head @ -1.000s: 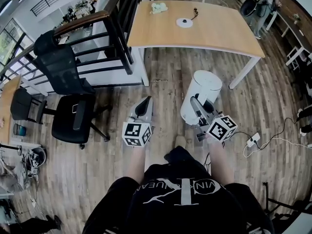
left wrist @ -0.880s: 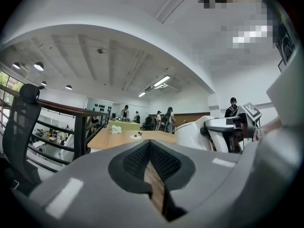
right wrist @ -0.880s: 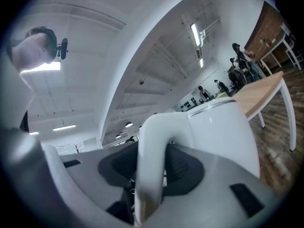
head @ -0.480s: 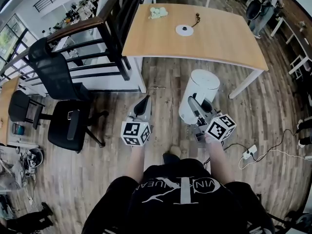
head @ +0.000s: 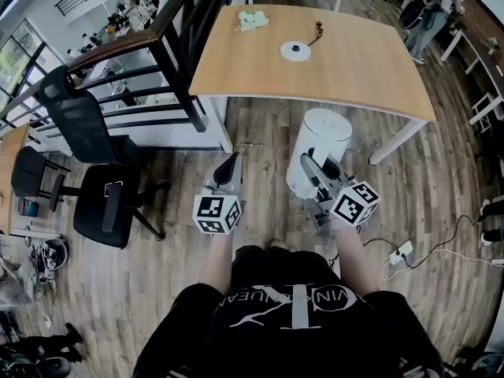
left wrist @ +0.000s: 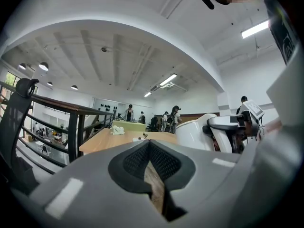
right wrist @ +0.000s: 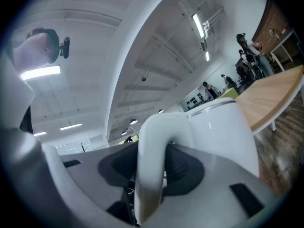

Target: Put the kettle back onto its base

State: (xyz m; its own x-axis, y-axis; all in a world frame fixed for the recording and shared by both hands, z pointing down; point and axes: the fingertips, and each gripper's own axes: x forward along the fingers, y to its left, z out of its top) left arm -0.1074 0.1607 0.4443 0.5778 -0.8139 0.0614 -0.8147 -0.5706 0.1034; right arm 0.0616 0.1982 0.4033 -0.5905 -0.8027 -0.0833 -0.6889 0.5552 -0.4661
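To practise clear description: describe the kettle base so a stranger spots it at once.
Find the light wooden table. Towards its far side lies the kettle base: a flat white disc with a dark centre and a cord, unlike the crumpled pale bundle left of it.

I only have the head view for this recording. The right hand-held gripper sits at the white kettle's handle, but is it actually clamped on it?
Observer: Yes. In the right gripper view, the right hand-held gripper has its jaws pressed against both sides of the white handle of the kettle.
Operator: And the left one, is it carrying anything? From above I only see its marker cube and a pointed tip.
Observer: No. The left gripper view shows the left hand-held gripper with its jaws drawn together to a thin slit. There is nothing between them, and only the wood floor shows through.
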